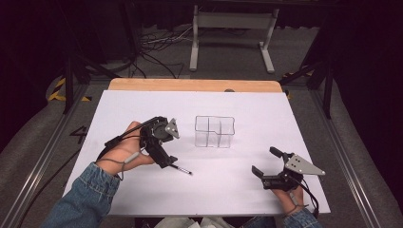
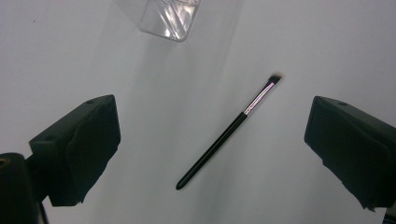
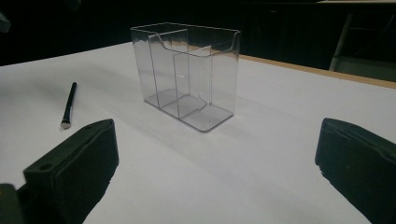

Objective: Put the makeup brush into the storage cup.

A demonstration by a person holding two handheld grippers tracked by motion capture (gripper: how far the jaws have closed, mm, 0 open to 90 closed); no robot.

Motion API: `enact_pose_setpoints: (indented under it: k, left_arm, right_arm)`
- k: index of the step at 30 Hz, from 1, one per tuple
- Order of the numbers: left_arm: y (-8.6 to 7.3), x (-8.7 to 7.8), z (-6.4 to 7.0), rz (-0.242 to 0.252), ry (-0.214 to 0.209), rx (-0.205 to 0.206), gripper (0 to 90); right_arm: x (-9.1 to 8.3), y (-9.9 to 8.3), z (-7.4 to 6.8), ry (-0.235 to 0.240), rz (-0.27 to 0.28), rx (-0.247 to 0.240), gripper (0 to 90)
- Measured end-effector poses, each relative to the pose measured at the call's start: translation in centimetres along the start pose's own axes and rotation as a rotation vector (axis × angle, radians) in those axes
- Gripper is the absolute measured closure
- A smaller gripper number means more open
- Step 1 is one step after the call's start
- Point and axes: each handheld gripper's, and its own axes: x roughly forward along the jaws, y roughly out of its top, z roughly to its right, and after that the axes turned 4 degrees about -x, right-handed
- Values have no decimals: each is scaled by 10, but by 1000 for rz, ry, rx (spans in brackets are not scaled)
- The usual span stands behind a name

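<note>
Down in the lower left of the high view, the left gripper (image 1: 166,154) is tilted over a thin black makeup brush (image 1: 181,169) that's lying flat on the white table cover (image 1: 266,118). From up there, most of the brush is tucked under the gripper body, with just the tip end poking out toward the middle of the frame. The left gripper view makes it way clearer: the brush (image 2: 231,130) runs diagonally from lower middle up to the upper right, bristle end at the top, shiny ferrule just below it, and it sits in the gap between the two black jaws without touching either one. So the jaws are spread wide, nothing in them.

Over in the lower right of the high view, the right gripper (image 1: 266,164) sits low near the front edge of the table, well apart from the brush, jaws also spread wide and holding nothing.

Roughly in the middle of the table stands a clear plastic organizer (image 1: 214,131), upright, split into a few compartments. In the right gripper view, the organizer (image 3: 189,74) fills the upper middle of the frame, and the brush (image 3: 68,106) lies off at the left, apart from it.
</note>
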Motion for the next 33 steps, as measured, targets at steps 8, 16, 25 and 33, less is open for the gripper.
enact_pose_setpoints:
  k: [8, 16, 25, 33]
  left_arm:
    - [0, 7, -3, -44, -31, -3, 55]
    - [1, 21, -1, -130, -70, 31, 62]
    - [3, 32, 2, -176, -50, 60, 67]
    - [-1, 46, 0, -195, -76, 40, 69]
  right_arm:
    - [0, 0, 0, 5, -5, 0, 0]
    - [0, 0, 0, 5, -9, -2, 0]
    - [0, 0, 0, 5, -6, -1, 0]
    - [0, 0, -1, 6, -9, -8, 0]
